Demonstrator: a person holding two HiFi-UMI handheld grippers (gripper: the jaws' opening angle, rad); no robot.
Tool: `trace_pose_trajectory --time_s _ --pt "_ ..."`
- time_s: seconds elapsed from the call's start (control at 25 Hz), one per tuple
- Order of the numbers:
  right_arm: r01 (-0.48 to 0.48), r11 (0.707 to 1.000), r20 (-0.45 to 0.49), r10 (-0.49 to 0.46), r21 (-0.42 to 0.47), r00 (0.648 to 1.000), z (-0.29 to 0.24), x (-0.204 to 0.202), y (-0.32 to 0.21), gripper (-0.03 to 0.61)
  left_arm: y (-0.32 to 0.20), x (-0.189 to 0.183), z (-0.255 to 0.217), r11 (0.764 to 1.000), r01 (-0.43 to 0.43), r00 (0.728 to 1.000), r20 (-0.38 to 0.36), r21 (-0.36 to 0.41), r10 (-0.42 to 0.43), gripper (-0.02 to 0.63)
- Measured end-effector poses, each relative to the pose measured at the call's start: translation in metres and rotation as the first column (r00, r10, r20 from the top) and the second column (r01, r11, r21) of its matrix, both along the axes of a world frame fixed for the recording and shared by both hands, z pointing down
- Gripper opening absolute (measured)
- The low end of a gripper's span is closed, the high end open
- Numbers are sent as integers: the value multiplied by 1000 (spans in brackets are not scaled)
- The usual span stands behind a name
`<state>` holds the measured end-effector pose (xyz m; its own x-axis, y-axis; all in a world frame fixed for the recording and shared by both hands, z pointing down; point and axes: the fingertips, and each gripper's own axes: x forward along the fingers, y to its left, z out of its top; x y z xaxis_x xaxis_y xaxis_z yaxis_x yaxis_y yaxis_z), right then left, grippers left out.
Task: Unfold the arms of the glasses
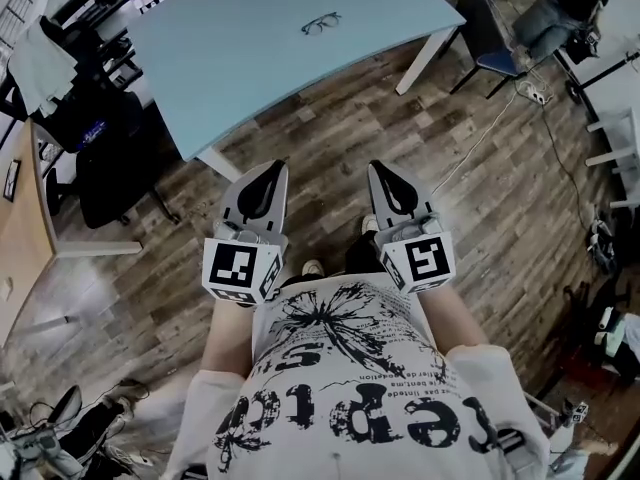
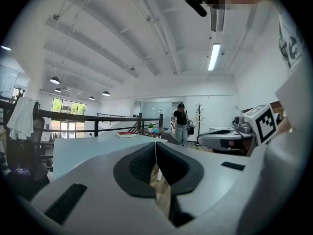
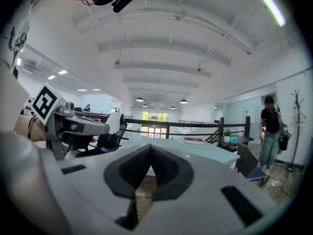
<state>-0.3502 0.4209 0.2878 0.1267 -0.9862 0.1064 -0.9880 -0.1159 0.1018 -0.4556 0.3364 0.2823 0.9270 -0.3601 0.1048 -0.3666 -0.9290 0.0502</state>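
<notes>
**Nearest.** Both grippers are held low in front of the person's printed white shirt (image 1: 340, 368), above the brown wood-plank floor (image 1: 480, 198). They are nearly level and pointed ahead.

**Left.** The grey left gripper with a black-and-white marker cube (image 1: 272, 172) is seen with its jaws brought together. In its own view the black ribbed pads (image 2: 139, 163) meet at the tip. Nothing is held between them and nothing is touched; only floor shows through the slit behind the tip.

**Right.** The grey right gripper of the same build (image 1: 381, 171) is likewise closed. Its pads (image 3: 168, 168) meet at the tip, with nothing gripped.

**Farther.** A pale blue table with white legs (image 1: 250, 68) is seen. In the head view its near corner lies just beyond the left gripper's tip.

**Farthest.**
- The dark-framed glasses (image 1: 321, 23) lie on the table top toward its far side, well apart from both grippers.
- Their long axis runs across the view, left to right, slightly tilted.
- They lie straight ahead, about on the line midway between the two grippers, so neither hand is judged clearly nearer.
- Whether the arms are folded cannot be told at this size.
- The glasses are not made out in either gripper view.

**Judgement.** The unfolding is not yet begun. Both grippers would have to be carried forward over the table and opened before frame or arm could be taken.
</notes>
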Motion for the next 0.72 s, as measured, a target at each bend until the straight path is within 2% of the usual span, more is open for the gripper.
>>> trace_pose_trajectory --time_s 0.16,0.32,0.48,0.72 --pt "21 1000 14 -21 -6 1000 11 28 -23 11 -19 23 11 1000 28 999 25 -5 -28 18" --pt "60 998 18 -60 -3 998 15 71 -51 11 -44 63 13 997 76 996 38 0 -76 18" --pt "89 996 21 -89 14 996 9 135 -83 11 -73 123 9 993 119 992 42 2 -119 18" --pt "172 985 -3 -172 19 985 -11 252 -123 11 -102 230 -6 978 208 978 29 8 -208 18"
